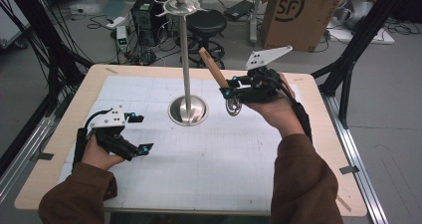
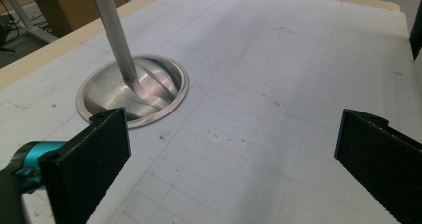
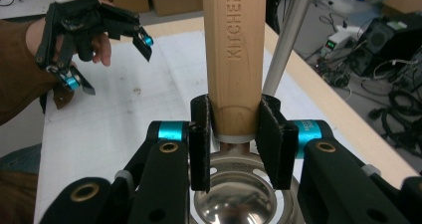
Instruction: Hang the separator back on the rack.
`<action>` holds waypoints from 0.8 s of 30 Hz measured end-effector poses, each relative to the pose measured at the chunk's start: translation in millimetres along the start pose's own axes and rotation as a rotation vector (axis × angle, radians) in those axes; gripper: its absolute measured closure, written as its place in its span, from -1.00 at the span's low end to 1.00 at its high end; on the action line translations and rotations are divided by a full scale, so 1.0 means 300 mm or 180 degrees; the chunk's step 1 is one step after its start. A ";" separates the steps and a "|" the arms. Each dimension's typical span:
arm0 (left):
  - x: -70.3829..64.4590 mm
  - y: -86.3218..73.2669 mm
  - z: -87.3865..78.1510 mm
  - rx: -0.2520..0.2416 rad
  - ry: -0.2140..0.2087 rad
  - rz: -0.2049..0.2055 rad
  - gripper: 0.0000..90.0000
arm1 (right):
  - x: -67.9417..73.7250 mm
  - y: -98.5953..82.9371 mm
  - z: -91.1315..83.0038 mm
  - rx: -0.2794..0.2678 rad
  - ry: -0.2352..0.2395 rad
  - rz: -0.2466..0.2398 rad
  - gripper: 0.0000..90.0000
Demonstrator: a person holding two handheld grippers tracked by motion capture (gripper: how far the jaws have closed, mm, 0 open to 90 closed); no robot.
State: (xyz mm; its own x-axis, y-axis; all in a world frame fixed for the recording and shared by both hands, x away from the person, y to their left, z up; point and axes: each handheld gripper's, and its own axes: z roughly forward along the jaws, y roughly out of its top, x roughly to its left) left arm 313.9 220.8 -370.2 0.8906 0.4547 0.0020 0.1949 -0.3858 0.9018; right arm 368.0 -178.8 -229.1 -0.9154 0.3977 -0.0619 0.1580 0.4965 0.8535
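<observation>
My right gripper [image 3: 234, 142] clamps the pale wooden handle of a steel ladle [image 3: 234, 45], held above the table just right of the tall steel rack stand [image 1: 187, 109]. My left gripper [image 1: 141, 133], jaws spread wide and empty, hovers left of that stand.

We see a pale wooden-handled steel ladle [image 3: 234, 59], a shiny silver metal stand [image 1: 187, 109], a white gridded mat [image 1: 209, 154], and black grippers with teal accents.

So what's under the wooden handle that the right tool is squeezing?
A shiny metal bowl, like a ladle's, sits just below the wooden handle pinched by the right tool. The tool's black parts cover the bowl's edges and the join.
</observation>
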 end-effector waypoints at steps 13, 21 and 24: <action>-0.003 0.000 0.008 0.0005 -0.0016 0.0020 -0.96 | -0.038 0.082 -0.015 -0.0096 -0.0104 -0.0035 0.53; -0.003 0.001 0.001 -0.0033 -0.0009 0.0001 -0.96 | -0.061 0.103 -0.014 -0.0163 -0.0113 0.0027 0.53; -0.003 0.001 0.002 -0.0030 -0.0014 0.0000 -0.96 | -0.075 0.107 -0.010 -0.0181 -0.0125 0.0018 0.53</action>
State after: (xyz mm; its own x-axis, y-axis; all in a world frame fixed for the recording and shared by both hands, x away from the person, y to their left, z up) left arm 313.3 219.9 -370.1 0.8924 0.4513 0.0002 0.1911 -0.3782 0.9058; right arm 392.5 -174.1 -198.7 -0.8992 0.4308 -0.0763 0.1407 0.4500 0.8819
